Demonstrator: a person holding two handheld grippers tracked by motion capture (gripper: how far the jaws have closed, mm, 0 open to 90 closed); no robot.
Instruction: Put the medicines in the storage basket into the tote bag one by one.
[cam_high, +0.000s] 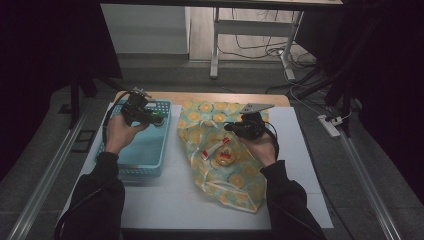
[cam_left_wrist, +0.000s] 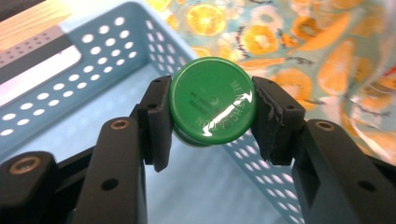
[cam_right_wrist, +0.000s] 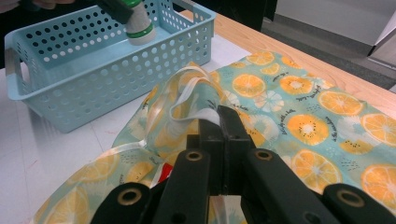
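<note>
Over the blue basket (cam_high: 135, 150), the left claw (cam_left_wrist: 212, 109) grips a green-capped jar (cam_left_wrist: 212, 100); the right claw (cam_right_wrist: 219, 123), shut, pinches the fruit-print bag's handle (cam_right_wrist: 187, 105).

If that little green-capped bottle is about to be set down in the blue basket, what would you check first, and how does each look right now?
1. Left gripper clamped on the small white bottle with the green cap: ok.
2. Bottle above the perforated light-blue plastic basket: ok.
3. Bare basket floor below for setting it down: ok.
4. Right gripper pinching the white strap of the orange-slice-patterned fabric bag: ok.
5. Bag clear of the basket: ok.
6. Cap screwed tight: cannot tell.
</note>
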